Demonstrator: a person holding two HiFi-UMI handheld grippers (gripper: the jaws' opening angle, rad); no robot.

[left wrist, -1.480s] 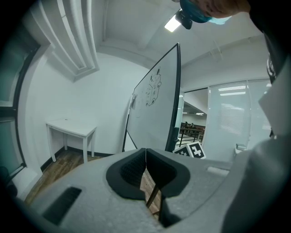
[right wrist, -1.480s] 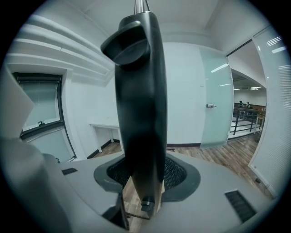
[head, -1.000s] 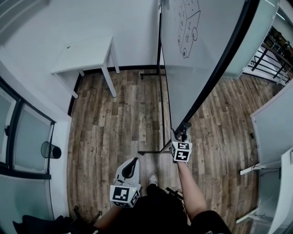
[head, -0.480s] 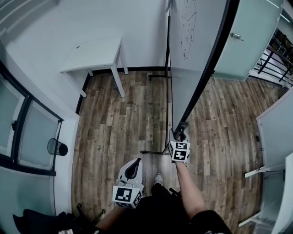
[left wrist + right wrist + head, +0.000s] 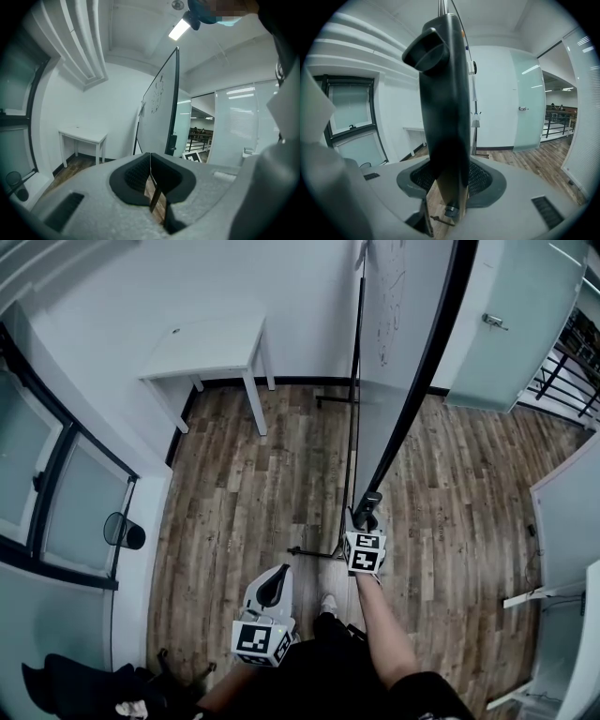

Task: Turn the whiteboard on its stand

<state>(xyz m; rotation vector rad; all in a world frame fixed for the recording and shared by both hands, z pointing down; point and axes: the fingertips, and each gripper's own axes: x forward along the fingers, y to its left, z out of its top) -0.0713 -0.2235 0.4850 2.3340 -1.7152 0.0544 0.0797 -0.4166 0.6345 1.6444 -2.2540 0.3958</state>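
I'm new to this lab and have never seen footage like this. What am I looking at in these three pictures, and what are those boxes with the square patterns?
There is no robot here. A person holds a two-jaw gripper in each hand, and the patterned cube on each is part of it. The top-down picture comes from a camera on the person's head. The other two come from cameras riding on the grippers. The right gripper is clamped on the black edge of the whiteboard, which stands on the wood floor near a white table. The left gripper is shut and holds nothing.
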